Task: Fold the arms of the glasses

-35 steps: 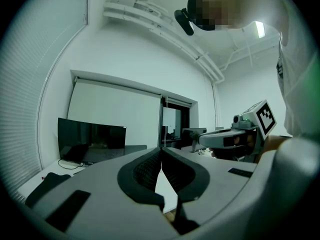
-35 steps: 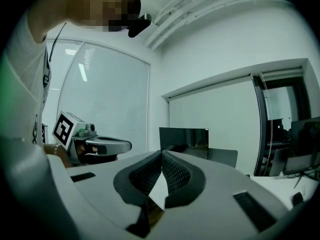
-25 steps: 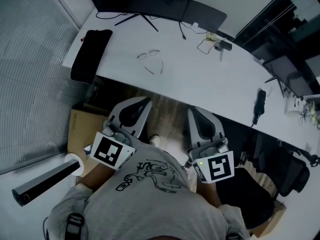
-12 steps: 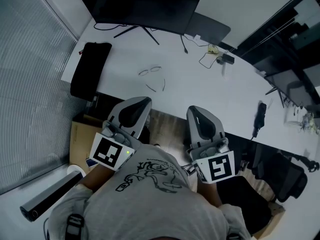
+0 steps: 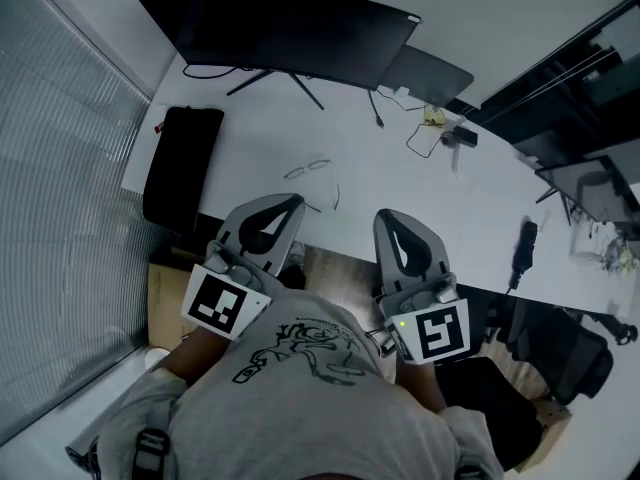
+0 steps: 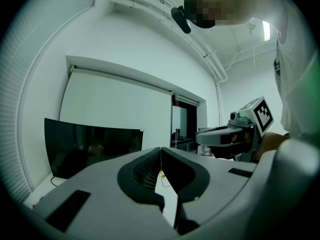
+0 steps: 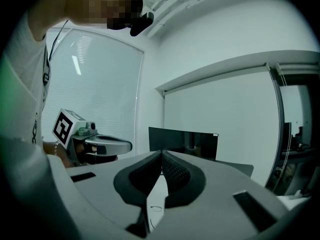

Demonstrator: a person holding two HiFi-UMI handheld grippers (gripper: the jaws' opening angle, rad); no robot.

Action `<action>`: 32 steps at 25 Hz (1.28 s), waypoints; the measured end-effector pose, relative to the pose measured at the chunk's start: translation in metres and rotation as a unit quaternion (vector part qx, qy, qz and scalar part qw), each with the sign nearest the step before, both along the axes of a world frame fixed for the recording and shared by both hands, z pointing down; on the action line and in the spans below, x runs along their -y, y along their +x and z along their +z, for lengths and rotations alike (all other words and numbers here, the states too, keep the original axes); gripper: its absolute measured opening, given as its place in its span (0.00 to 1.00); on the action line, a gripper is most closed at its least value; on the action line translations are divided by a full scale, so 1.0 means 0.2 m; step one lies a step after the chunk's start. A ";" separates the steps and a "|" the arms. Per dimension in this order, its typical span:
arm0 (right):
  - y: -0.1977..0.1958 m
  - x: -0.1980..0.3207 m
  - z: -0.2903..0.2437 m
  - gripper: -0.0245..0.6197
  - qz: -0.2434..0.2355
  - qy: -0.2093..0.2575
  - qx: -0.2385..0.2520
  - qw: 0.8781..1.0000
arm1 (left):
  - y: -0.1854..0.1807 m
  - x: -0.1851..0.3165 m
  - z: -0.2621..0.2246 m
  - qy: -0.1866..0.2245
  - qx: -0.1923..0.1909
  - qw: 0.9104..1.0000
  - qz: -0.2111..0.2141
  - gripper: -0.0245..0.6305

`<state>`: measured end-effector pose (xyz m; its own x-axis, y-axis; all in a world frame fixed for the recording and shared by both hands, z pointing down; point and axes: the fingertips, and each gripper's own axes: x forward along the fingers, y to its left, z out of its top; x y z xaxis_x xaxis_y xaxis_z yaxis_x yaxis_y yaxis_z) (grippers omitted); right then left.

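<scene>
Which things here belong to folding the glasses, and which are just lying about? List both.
For the job:
glasses
left gripper, shut, empty
right gripper, shut, empty

Just lying about on the table:
monitor
black pouch
cable

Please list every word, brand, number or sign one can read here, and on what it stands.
No text can be read in these pictures.
Left marker cube and right marker cube: black-and-white square patterns, no letters.
Shirt: a black drawing; any lettering is too small to read.
Monitor: no brand visible.
</scene>
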<state>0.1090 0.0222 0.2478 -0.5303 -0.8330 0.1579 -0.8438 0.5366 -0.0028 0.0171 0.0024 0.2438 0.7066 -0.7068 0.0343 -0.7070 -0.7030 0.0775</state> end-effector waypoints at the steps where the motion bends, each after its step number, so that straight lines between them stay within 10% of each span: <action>1: -0.02 0.05 -0.01 0.05 0.005 0.001 0.006 1.000 | -0.01 0.04 0.00 -0.001 0.000 1.000 0.001 0.07; 11: -0.14 0.37 0.04 0.05 0.014 -0.011 -0.018 1.000 | -0.15 0.38 0.06 -0.008 -0.004 1.000 0.018 0.07; 32: -0.09 0.64 0.60 0.05 0.046 -0.080 -0.057 0.994 | -0.19 0.67 0.83 -0.106 0.141 0.982 0.066 0.13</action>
